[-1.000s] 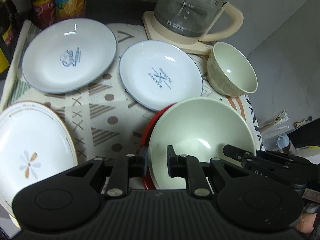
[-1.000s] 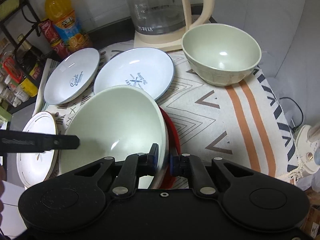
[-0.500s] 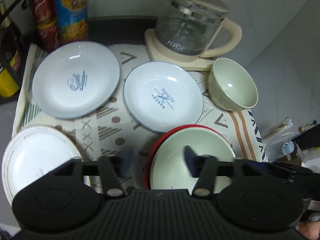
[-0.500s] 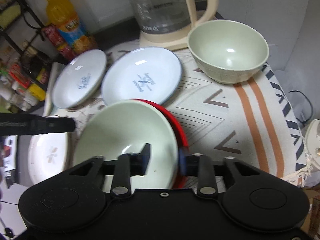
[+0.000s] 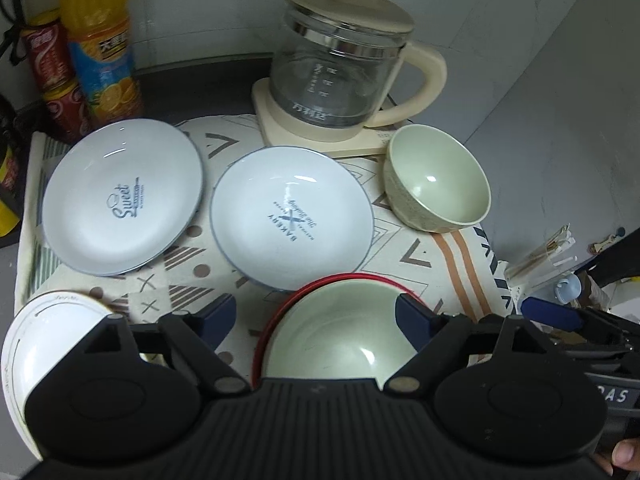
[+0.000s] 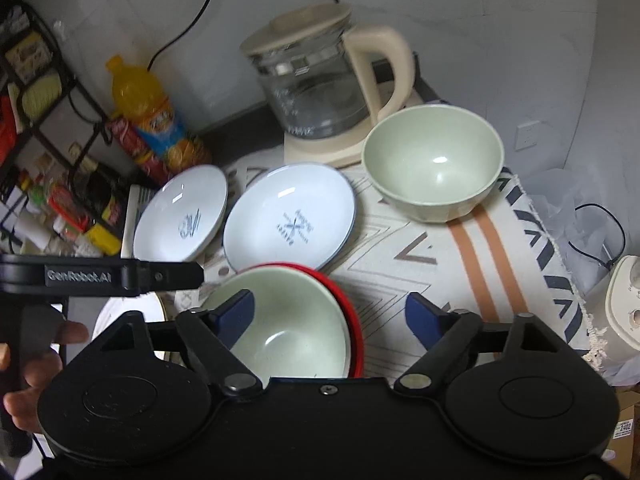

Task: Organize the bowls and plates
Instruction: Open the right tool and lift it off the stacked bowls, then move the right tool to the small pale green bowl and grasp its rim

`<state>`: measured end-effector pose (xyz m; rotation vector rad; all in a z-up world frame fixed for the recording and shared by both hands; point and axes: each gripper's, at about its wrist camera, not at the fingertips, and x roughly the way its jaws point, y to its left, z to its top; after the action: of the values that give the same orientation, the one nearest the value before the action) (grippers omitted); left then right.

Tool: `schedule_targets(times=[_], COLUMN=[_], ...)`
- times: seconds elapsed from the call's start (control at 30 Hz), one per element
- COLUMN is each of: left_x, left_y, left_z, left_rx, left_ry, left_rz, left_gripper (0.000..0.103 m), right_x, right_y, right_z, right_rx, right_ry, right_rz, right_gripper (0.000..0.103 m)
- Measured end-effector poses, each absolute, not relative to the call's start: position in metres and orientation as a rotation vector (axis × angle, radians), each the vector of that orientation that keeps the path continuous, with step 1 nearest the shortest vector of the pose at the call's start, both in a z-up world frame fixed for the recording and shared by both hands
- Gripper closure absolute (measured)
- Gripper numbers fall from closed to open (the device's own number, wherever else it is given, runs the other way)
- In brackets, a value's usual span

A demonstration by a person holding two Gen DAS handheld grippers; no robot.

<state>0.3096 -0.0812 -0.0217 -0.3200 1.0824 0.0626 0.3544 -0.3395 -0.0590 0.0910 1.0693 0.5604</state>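
Observation:
A pale green bowl (image 5: 340,332) sits inside a red bowl (image 5: 340,279) at the near edge of the patterned cloth; both show in the right wrist view, green (image 6: 296,324) and red (image 6: 352,312). My left gripper (image 5: 316,316) is open and empty above them. My right gripper (image 6: 330,314) is open and empty over the same stack. A second green bowl (image 5: 438,184) stands at the right (image 6: 434,162). Two white plates with blue rims, "Sweet" (image 5: 122,200) and "Bakery" (image 5: 292,218), lie behind. A white flower plate (image 5: 44,344) is at the near left.
A glass kettle (image 5: 344,68) on a cream base stands at the back. An orange juice bottle (image 5: 102,44) and red cans (image 5: 52,72) stand at the back left. The table edge drops off at the right. A shelf rack (image 6: 36,120) is at far left.
Both grippers opened and let go of the green bowl, which now rests in the red bowl. Both grippers pulled up and back.

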Motion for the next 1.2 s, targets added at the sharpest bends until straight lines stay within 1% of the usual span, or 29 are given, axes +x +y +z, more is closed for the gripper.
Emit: schedule_targets(times=[0.03, 0.17, 0.33, 0.63, 0.87, 1.07, 1.2], left_x=[0.311, 0.318, 0.328, 0.357, 0.384, 0.41, 0.424], left_y=[-0.083, -0.091, -0.096, -0.11, -0.116, -0.114, -0.116], left_z=[-0.021, -0.019, -0.017, -0.017, -0.022, -0.037, -0.047], left_rx=[-0.316, -0.297, -0.292, -0.29, -0.286, -0.287, -0.286], left_ry=[1.082, 1.074, 1.055, 1.035, 1.018, 1.03, 1.028], left_rz=[0.057, 0.033, 0.015, -0.052, -0.095, -0.089, -0.096], left_gripper=[0.018, 0.018, 0.018, 0.018, 0.018, 0.018, 0.018], right_x=[0.355, 0.36, 0.366, 0.38, 0.395, 0.413, 0.427], right_y=[-0.342, -0.352, -0.366, -0.381, -0.384, -0.386, -0.389], right_z=[-0.058, -0.057, -0.054, -0.05, -0.051, -0.062, -0.071], right_rx=[0.099, 0.122, 0.149, 0.183, 0.165, 0.168, 0.195], right_ry=[1.062, 1.048, 1.017, 0.989, 0.971, 0.97, 0.971], right_rz=[0.554, 0.511, 0.462, 0.398, 0.349, 0.336, 0.314], right_gripper=[0.014, 0.012, 0.005, 0.002, 0.002, 0.003, 0.005])
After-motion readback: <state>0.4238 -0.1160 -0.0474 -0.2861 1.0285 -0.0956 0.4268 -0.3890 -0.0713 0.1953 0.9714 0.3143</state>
